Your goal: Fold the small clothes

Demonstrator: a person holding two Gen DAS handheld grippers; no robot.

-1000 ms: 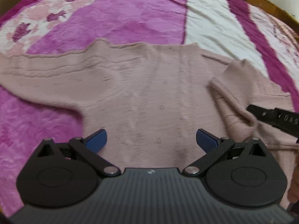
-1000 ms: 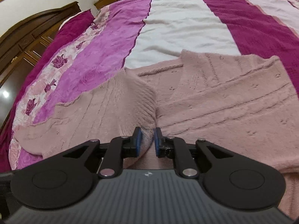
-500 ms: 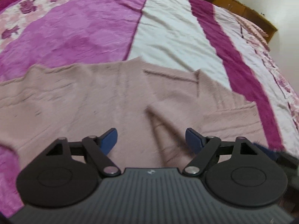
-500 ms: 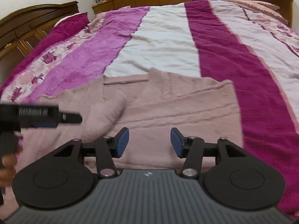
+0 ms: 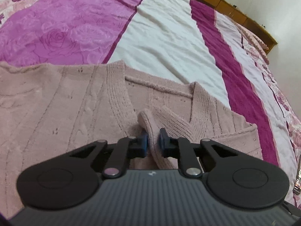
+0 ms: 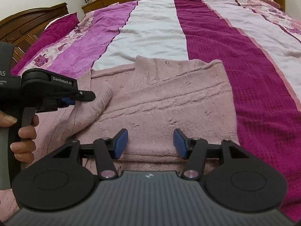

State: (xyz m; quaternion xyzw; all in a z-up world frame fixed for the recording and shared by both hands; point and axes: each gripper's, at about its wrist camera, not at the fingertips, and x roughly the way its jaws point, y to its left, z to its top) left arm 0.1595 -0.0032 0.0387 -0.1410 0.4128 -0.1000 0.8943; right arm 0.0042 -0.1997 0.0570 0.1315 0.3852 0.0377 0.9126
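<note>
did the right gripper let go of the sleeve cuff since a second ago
Yes. The right gripper has just been opening, nothing between its pads; the left gripper now pinches the sleeve cuff lying on the pink sweater.

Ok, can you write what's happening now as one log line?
step: fold sleeve | left tool: just closed on sleeve | right tool: open, just let go, over sweater

Home bedroom: striped bedspread point(image 6: 216, 30), wooden headboard point(image 6: 33, 20).

Soft, even indoor light, faint shadows, no glare, sharp throughout, strong fisheye bending at the bed point(image 6: 263, 94) edges, dark corners.
</note>
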